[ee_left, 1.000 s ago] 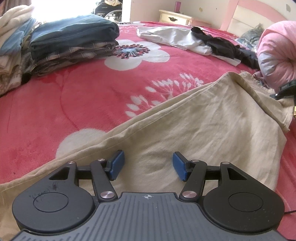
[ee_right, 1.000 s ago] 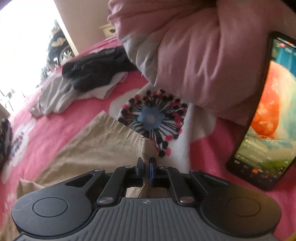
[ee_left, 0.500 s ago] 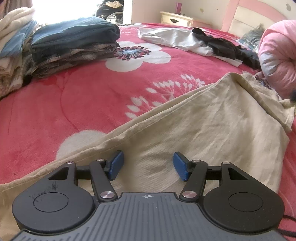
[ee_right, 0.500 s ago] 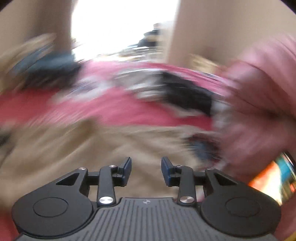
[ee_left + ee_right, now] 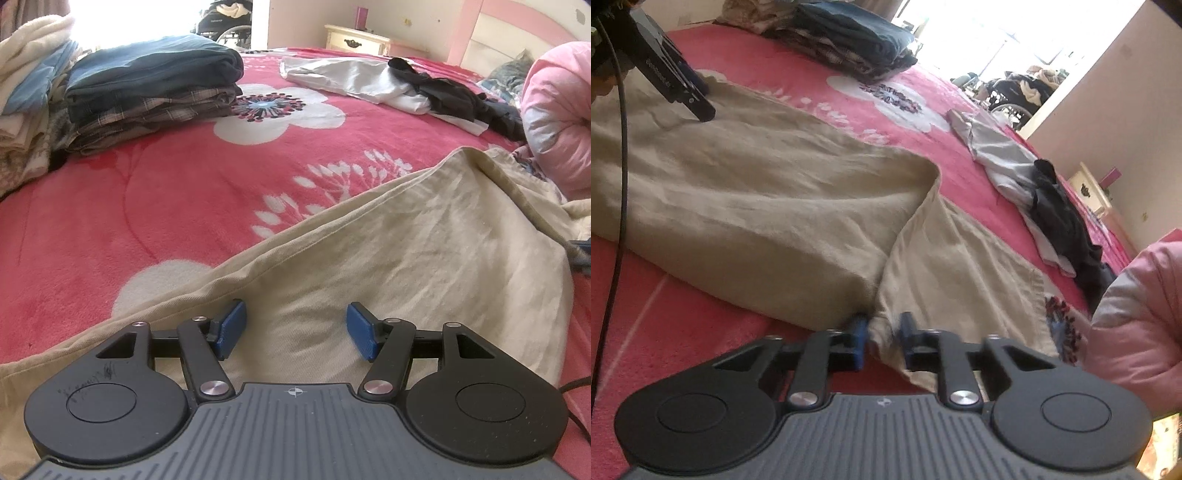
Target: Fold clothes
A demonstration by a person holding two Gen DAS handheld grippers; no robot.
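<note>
In the left wrist view, my left gripper (image 5: 294, 329) sits at the lower centre of the frame with its blue-padded fingers (image 5: 232, 329) spread wide apart, nothing between them, directly over the beige woven cotton garment (image 5: 406, 258). This garment fills the lower right half of that frame and lies flat on the red fleece blanket with white flower print (image 5: 147, 206). In the right wrist view, my right gripper (image 5: 881, 341) is at the lower centre; its fingers stand a narrow gap apart with a bunched beige fabric edge between them, and I cannot tell whether the pads are pressing on it. In that same view the garment (image 5: 757, 192) spreads from the left edge to the centre, with one layer folded over another along a diagonal crease. The left gripper (image 5: 698, 96) appears at the upper left of the right wrist frame, resting on the garment. The stack of folded dark blue and plaid clothes (image 5: 147, 92) stands at the upper left of the left wrist frame. A crumpled grey and black clothing pile (image 5: 406, 88) lies at the upper right. A pink padded quilt roll (image 5: 557, 122) occupies the right edge.
</note>
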